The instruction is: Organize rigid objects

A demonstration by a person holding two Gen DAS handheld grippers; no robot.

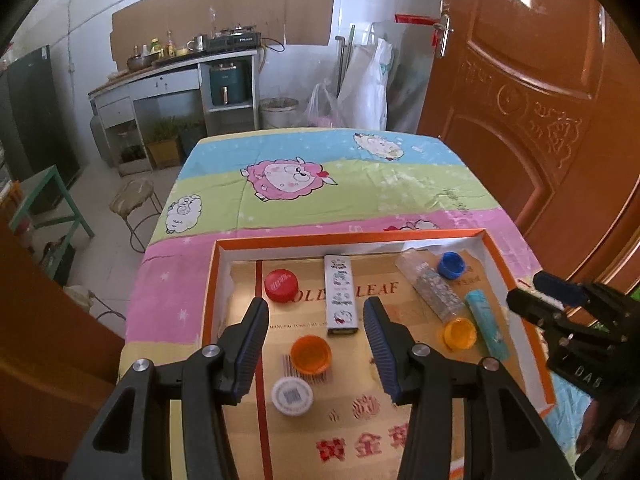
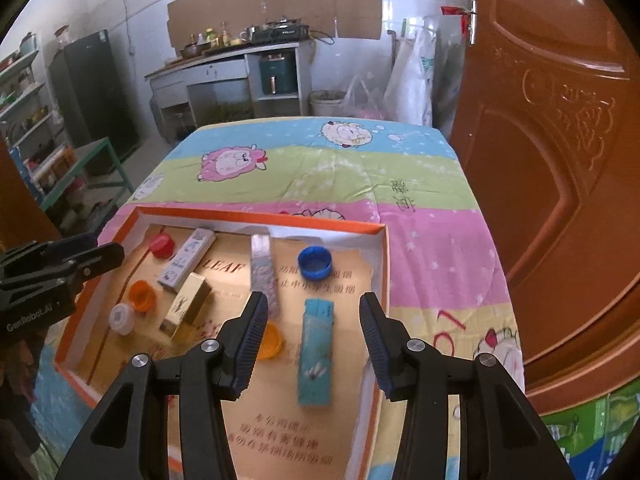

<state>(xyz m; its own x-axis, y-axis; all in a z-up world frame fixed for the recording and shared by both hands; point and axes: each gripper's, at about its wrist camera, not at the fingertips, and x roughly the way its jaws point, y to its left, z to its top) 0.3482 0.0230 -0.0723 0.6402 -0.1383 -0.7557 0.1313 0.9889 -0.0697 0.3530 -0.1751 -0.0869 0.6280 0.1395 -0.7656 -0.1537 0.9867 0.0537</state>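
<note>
Hovering both grippers, left (image 1: 316, 336) and right (image 2: 312, 332), half-open and empty over the tray (image 1: 208, 300); caps and boxes lie loose inside it, probably between picks.

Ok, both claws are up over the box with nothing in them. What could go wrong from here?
1. The gold box shows only in the right wrist view; the left claw may miss it.
2. The yellow cap sits partly behind a finger of the right claw and could get knocked.
3. The glitter pack and teal box lie close together, so a grab may pinch both.
</note>
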